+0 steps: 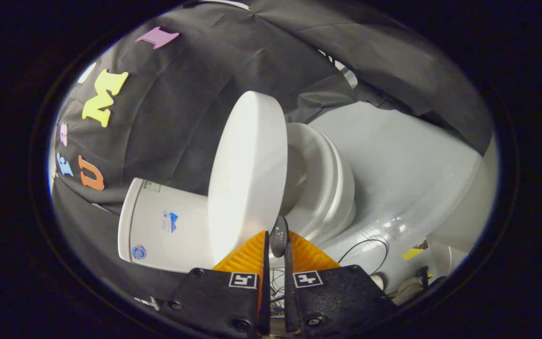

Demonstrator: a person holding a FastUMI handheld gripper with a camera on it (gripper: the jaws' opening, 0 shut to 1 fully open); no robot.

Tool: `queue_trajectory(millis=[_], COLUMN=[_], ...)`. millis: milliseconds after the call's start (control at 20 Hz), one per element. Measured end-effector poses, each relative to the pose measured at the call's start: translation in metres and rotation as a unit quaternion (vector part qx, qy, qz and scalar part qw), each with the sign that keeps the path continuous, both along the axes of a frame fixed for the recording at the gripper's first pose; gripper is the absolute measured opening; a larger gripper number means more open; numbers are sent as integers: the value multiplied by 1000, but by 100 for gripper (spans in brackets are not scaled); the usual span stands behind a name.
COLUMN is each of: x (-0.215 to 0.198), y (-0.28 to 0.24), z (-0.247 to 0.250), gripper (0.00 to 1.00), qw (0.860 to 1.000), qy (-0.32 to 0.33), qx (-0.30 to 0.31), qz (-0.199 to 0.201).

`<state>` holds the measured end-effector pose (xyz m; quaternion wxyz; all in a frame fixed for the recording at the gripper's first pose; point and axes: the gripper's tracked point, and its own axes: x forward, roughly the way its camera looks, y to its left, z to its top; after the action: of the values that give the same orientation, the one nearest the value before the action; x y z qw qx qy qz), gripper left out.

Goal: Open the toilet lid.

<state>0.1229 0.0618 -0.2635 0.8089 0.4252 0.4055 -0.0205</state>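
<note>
The gripper (278,242) has its two fingers drawn close together, with only a thin slot between them, and a small dark tab (279,235) is pinched in that slot, standing up at twelve o'clock from the tips. Whether this tab belongs to the lid's edge cannot be told, though it sits right at that edge. Just ahead of the fingers, from eleven to twelve o'clock, the white toilet lid (247,174) is raised well off the seat, its broad outer face turned toward the tank and its thick rim running up and away from the fingertips. At one o'clock, a wedge-shaped gap opens between lid and toilet seat (320,181), showing the seat's ring and the bowl's hollow. At ten o'clock, beyond the lid, lies the tank (158,226), near the lid's face. From two to four o'clock the pale floor (407,165) spreads wide and bare, crossed near the fingers by a thin black cable (370,242).
</note>
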Motion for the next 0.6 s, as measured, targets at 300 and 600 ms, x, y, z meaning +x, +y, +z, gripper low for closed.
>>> queue_trajectory(millis=[300, 600], x=[0, 7], y=[10, 26], z=[28, 62], gripper=[15, 15], qw=[1000, 997], qy=[-22, -50], qx=[-11, -48], qz=[15, 42])
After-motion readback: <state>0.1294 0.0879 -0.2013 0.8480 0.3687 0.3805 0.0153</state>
